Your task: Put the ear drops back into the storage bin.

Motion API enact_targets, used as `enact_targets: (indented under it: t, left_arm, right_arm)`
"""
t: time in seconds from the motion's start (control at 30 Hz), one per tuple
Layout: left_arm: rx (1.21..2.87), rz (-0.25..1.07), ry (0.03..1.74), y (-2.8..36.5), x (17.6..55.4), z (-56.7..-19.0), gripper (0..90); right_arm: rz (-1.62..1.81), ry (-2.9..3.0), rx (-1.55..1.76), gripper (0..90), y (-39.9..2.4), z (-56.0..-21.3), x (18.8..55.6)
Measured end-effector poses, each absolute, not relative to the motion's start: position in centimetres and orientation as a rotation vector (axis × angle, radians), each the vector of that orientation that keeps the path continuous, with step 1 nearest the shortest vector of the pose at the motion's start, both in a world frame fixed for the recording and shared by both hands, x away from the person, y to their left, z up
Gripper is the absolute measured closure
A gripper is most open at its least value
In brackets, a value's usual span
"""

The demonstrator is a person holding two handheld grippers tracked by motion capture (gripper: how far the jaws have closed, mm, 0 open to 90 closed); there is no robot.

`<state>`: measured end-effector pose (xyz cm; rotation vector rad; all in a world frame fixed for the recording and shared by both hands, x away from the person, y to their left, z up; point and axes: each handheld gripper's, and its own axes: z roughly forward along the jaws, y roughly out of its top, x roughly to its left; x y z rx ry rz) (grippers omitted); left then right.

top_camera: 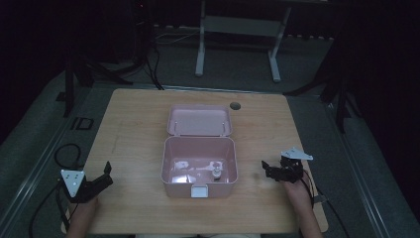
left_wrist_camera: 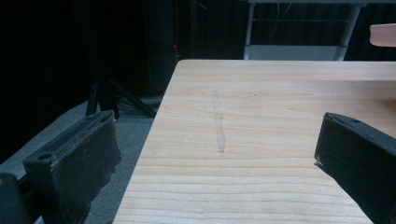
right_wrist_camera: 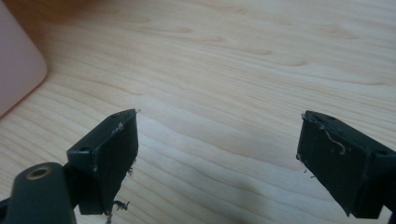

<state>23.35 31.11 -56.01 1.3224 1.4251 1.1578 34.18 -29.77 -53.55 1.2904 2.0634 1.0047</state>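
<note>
From above, you see one pink box (top_camera: 199,168) at the table's (top_camera: 138,124) middle, its lid (top_camera: 199,120) thrown back, one small white item (top_camera: 216,171) lying inside. Your left gripper (top_camera: 104,176) rests at the near left corner, your right gripper (top_camera: 267,168) just right of the box; both hold nothing.

Your left gripper view shows jaws spread wide over bare wood, with a faint scuff (left_wrist_camera: 218,122).

Your right gripper view shows wide-open jaws and the box's rounded corner (right_wrist_camera: 16,70).

Both hands low and apart, tongs spread

The left black two-jaw tongs (top_camera: 101,174) gape wide, jaws angled forward and inward, hand (top_camera: 85,208) behind. The right black two-jaw tongs (top_camera: 268,169) point inward, jaws equally wide, hand (top_camera: 297,191) and forearm trailing back.
</note>
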Motion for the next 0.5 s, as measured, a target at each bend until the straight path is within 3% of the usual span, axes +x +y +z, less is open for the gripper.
enact_targets:
  t: [0.5]
  left_arm:
    - [1.325,1.161,1.426,31.1,23.4,-56.0,0.3]
  right_arm:
    - [1.043,1.965,1.327,12.3,-32.4,-53.9,31.9]
